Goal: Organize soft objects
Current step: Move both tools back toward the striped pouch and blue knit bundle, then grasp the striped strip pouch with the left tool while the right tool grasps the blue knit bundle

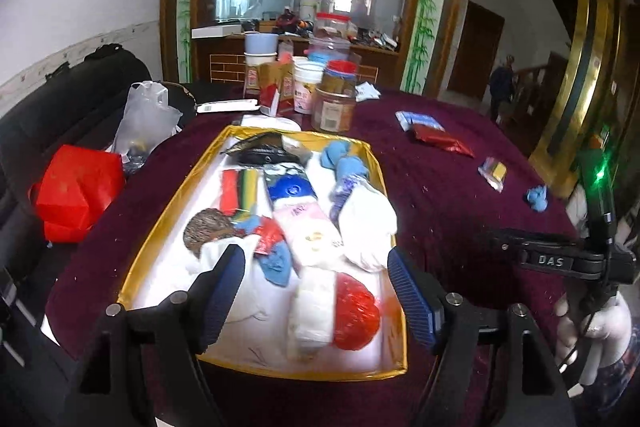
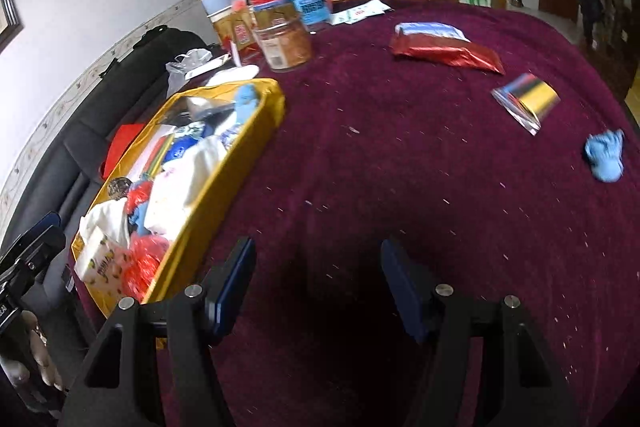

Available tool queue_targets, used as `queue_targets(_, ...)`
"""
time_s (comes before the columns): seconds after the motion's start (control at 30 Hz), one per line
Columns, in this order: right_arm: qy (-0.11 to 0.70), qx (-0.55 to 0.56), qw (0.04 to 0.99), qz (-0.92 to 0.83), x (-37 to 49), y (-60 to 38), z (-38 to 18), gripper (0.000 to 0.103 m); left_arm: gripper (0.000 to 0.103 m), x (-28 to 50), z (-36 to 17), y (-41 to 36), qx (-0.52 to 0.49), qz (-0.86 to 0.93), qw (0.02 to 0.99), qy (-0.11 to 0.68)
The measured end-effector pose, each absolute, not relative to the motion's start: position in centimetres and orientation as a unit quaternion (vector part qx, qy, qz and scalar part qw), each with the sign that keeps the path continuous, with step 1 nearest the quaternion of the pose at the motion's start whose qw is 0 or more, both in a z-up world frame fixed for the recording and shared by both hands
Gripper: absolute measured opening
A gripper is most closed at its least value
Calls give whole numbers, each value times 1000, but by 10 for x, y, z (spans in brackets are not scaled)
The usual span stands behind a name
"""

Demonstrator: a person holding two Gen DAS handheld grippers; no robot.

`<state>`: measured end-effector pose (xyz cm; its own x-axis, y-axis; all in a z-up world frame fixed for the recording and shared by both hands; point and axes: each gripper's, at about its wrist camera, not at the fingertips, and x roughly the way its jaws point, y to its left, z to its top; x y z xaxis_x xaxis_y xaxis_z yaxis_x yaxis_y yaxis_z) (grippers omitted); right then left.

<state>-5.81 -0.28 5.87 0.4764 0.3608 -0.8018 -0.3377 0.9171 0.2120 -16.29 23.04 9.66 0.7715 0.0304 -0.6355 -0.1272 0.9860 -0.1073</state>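
Note:
A gold-rimmed tray (image 1: 160, 223) lined in white holds several soft things: a red mesh ball (image 1: 354, 315), a white tissue pack (image 1: 312, 311), white cloth bundles and blue scraps. My left gripper (image 1: 318, 293) hangs open over the tray's near end, its pads apart from everything below. My right gripper (image 2: 318, 285) is open and empty above bare maroon tablecloth (image 2: 360, 155), to the right of the tray (image 2: 224, 187). Out on the cloth lie a blue soft lump (image 2: 604, 155), a bag of coloured pieces (image 2: 526, 99) and a red packet (image 2: 448, 53).
Jars (image 1: 334, 107), cups and a carton crowd the table's far side behind the tray. A red box (image 1: 76, 193) and a plastic bag (image 1: 146, 119) rest on a black sofa at the left. A white-gloved hand (image 1: 596, 323) grips the right tool. A person (image 1: 502, 87) stands in the far doorway.

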Motion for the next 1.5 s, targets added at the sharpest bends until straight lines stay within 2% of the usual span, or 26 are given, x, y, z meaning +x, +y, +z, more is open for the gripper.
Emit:
queue_targets(0.33, 470, 67, 862, 178, -60, -62, 51, 64, 77, -147, 97, 179, 4, 53, 934, 354)
queue_targets(1.13, 454, 133, 876, 93, -64, -182, 51, 64, 79, -128, 81, 118, 73, 36, 917, 390)
queue_targets(1.27, 443, 150, 882, 62, -55, -216, 58, 64, 80, -127, 77, 110, 73, 13, 914, 399)
queue_targets(1.5, 432, 212, 876, 2, -13, -274, 62, 65, 79, -122, 75, 98, 1, -98, 901, 422)
